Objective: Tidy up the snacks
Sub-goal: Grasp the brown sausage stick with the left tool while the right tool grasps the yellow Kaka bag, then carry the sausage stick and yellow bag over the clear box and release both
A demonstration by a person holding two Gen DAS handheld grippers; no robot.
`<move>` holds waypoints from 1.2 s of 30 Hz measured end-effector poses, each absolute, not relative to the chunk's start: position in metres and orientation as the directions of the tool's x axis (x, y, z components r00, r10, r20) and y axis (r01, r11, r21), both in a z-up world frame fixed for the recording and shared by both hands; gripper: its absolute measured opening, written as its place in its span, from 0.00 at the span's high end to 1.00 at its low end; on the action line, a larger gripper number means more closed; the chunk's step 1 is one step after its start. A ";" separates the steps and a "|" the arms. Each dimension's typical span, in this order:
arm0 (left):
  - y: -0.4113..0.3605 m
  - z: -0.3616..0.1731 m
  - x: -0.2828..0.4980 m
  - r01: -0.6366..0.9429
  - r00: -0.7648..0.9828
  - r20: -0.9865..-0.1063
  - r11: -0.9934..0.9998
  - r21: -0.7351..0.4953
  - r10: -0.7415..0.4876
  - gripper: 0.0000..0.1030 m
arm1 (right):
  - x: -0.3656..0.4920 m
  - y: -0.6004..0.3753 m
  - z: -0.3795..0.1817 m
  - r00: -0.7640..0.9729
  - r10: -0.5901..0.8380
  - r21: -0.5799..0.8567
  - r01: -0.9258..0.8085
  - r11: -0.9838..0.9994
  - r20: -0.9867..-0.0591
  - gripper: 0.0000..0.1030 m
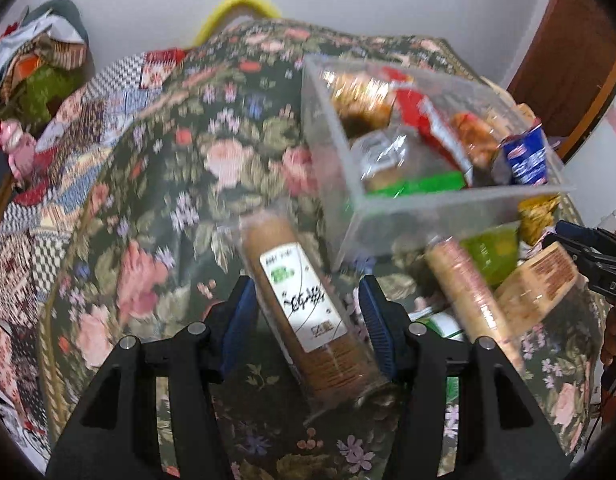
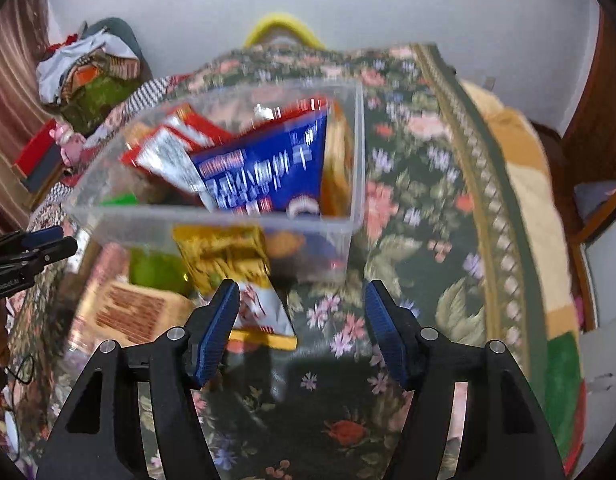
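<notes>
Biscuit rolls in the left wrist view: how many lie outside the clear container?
2. One white-labelled biscuit roll lies between the left tool's open blue pads. A second roll lies right of it, below the clear container. Others may be hidden under the nearby packets.

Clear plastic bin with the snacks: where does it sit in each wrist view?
Left wrist: the clear plastic bin is upper right of centre, beyond the biscuit roll lying between the open left tool pads.
Right wrist: the bin is centre-left, above the open right tool.
Shared landmark: the yellow chair back against the wall.
</notes>
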State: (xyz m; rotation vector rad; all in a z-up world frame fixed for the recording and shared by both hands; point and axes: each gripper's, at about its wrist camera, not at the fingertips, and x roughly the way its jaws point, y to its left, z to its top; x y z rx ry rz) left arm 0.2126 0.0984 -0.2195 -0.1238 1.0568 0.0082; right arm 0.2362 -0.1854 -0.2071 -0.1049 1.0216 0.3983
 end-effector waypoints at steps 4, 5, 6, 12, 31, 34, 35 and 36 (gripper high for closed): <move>0.100 -0.237 0.213 -0.074 0.464 -0.884 0.992 -0.105 -0.059 0.48 | 0.233 -0.180 -0.214 0.429 0.313 0.134 -0.398 0.907 -0.847 0.39; 0.101 -0.239 0.212 -0.072 0.460 -0.886 0.992 -0.107 -0.062 0.48 | 0.232 -0.178 -0.214 0.432 0.313 0.129 -0.404 0.906 -0.846 0.38; 0.101 -0.241 0.211 -0.070 0.457 -0.887 0.992 -0.106 -0.062 0.48 | 0.232 -0.176 -0.214 0.429 0.315 0.128 -0.411 0.903 -0.847 0.38; 0.109 -0.244 0.205 -0.059 0.467 -0.883 0.994 -0.092 -0.054 0.48 | 0.232 -0.164 -0.219 0.399 0.343 0.159 -0.427 0.890 -0.850 0.33; 0.104 -0.245 0.202 -0.072 0.516 -0.856 0.996 -0.059 -0.014 0.66 | 0.231 -0.154 -0.221 0.431 0.328 0.143 -0.407 0.902 -0.841 0.59; 0.103 -0.236 0.193 -0.069 0.529 -0.849 0.996 -0.050 -0.006 0.66 | 0.227 -0.157 -0.219 0.428 0.333 0.149 -0.408 0.901 -0.840 0.61; 0.104 -0.233 0.191 -0.071 0.533 -0.846 0.996 -0.051 -0.005 0.66 | 0.226 -0.158 -0.218 0.431 0.332 0.148 -0.406 0.902 -0.839 0.61; 0.104 -0.229 0.189 -0.072 0.537 -0.843 0.996 -0.052 -0.005 0.66 | 0.224 -0.161 -0.217 0.432 0.331 0.148 -0.405 0.902 -0.839 0.61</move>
